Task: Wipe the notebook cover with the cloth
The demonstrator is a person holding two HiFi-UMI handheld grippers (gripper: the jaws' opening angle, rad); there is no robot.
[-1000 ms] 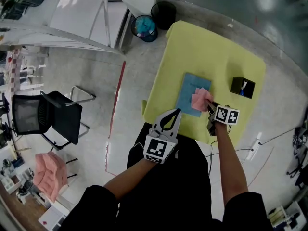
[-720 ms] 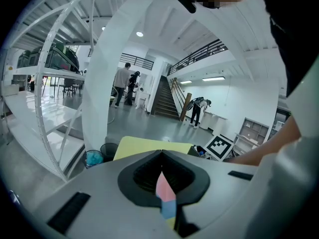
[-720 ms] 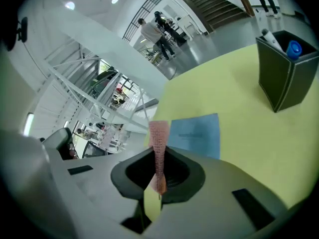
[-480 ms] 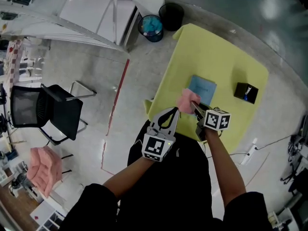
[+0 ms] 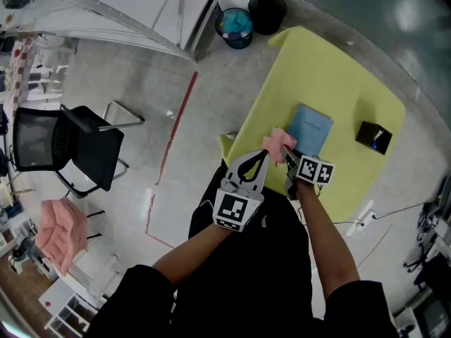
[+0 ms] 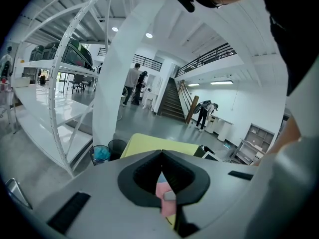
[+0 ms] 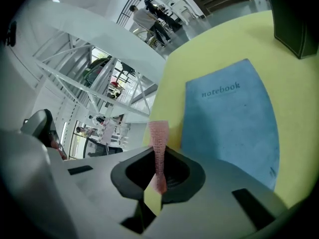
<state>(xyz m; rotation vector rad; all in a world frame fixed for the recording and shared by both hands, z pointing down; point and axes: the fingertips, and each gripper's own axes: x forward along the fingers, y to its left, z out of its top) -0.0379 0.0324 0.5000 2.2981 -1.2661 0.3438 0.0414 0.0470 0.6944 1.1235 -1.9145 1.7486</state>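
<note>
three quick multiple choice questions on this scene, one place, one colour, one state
1. In the head view, where does the black box stand from the notebook?
A. to its right, on the table
B. on top of it
C. on the floor
2. The notebook cover is:
A. red
B. blue
C. white
3. The right gripper is:
A. open, empty
B. shut on the cloth
C. shut on the notebook

1 A: it sits apart on the yellow top.
2 B: the cover is plainly blue.
3 B: its jaws pinch the pink cloth.
</note>
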